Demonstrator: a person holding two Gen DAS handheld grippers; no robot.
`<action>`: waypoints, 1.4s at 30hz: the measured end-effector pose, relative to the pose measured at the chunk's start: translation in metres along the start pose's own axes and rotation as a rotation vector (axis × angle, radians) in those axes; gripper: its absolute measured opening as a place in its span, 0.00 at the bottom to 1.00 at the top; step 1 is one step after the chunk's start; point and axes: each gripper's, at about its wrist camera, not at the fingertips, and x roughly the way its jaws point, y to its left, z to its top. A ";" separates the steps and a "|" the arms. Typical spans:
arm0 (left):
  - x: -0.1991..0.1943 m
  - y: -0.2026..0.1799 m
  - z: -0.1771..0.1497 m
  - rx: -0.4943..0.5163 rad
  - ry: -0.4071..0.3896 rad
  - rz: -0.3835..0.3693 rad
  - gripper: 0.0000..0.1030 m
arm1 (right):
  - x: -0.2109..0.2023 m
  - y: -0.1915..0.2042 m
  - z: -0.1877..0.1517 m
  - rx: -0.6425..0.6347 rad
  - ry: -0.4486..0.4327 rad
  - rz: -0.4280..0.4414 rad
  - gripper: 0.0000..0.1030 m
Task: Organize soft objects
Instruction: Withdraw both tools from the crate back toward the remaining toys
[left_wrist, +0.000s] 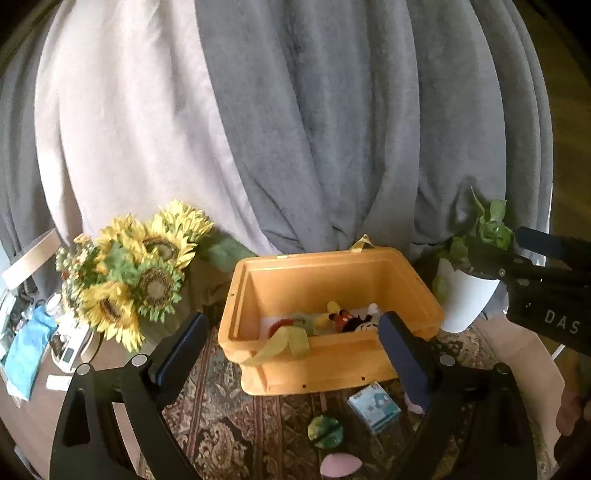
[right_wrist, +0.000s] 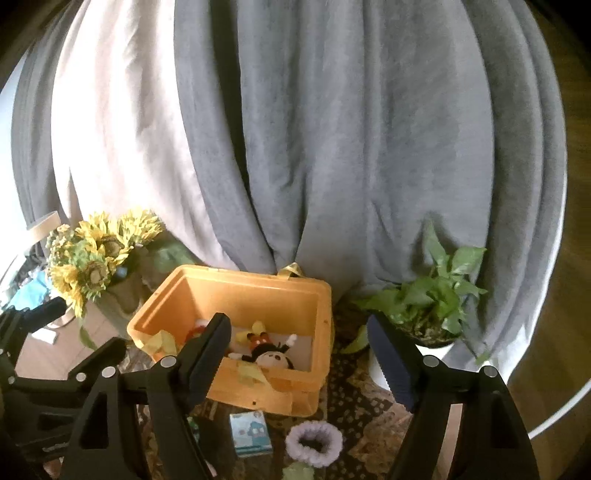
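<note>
Standing loose on the patterned rug (right_wrist: 354, 402): lilac scrunchie (right_wrist: 314, 445), small blue packet (right_wrist: 250, 434), green soft piece (left_wrist: 325, 431), pink soft piece (left_wrist: 340, 464).

Location: all in front of the orange bin (left_wrist: 332, 363), on its near side, below and ahead of both grippers.

Bin contents: mouse plush (right_wrist: 271, 354), yellow and red soft items; a yellow strap droops over the near wall.

Bearing: scrunchie lies between the right gripper's fingers in its view, so that hand looks nearer; green and pink pieces sit beneath the left gripper.

Left gripper (left_wrist: 295, 354): fingers spread wide, nothing between them, touching nothing.

Right gripper (right_wrist: 297, 358): fingers parted, somewhat less wide, empty.

Judgement: next pick calls for a downward reach.
</note>
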 end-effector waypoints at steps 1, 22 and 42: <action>-0.003 -0.001 -0.002 -0.004 -0.001 0.002 0.93 | -0.003 0.000 -0.003 0.005 -0.001 0.004 0.75; -0.038 -0.017 -0.073 0.013 -0.016 0.008 0.94 | -0.024 0.002 -0.078 0.015 0.046 -0.009 0.75; -0.014 -0.041 -0.136 0.082 0.132 -0.021 0.94 | 0.013 -0.008 -0.151 0.061 0.260 0.032 0.75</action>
